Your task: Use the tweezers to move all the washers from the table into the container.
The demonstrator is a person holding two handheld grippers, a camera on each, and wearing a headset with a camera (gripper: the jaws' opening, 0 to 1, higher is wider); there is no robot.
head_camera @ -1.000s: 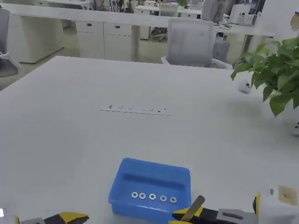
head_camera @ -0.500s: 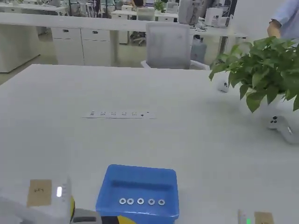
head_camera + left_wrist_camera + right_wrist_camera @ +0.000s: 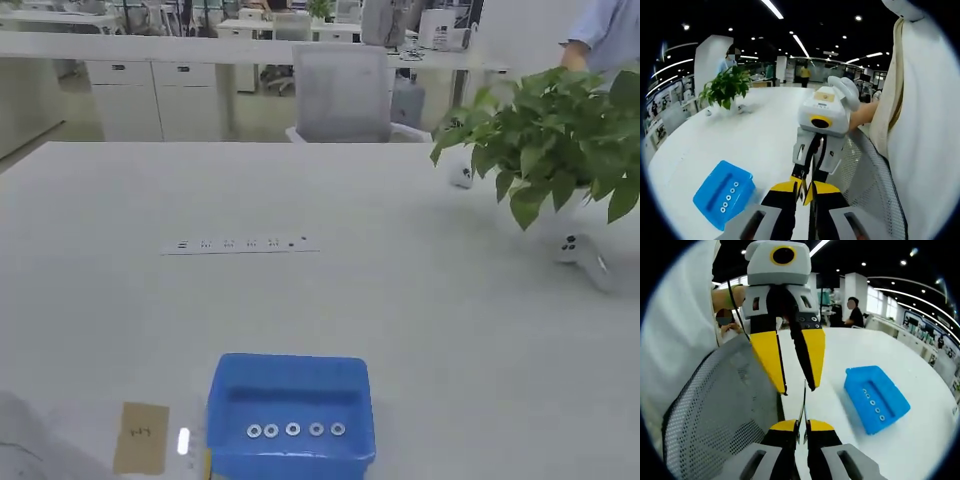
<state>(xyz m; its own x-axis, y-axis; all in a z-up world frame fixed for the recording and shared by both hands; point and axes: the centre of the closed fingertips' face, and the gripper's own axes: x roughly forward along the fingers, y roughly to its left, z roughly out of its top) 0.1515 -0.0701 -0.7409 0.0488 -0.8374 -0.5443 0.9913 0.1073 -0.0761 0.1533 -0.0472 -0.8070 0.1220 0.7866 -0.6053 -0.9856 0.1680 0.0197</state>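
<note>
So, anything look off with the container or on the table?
Nothing stands out. The five washers lie in a tidy row inside the blue container, which sits flat and upright on the table. No spill or damage is visible.

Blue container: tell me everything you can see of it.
The blue container is a shallow rectangular tray, plastic by its look, with rounded corners and a raised rim. It sits flat and upright on the white table, low in the head view. Five small metal washers lie in a straight row on its floor, towards the near wall.
</note>
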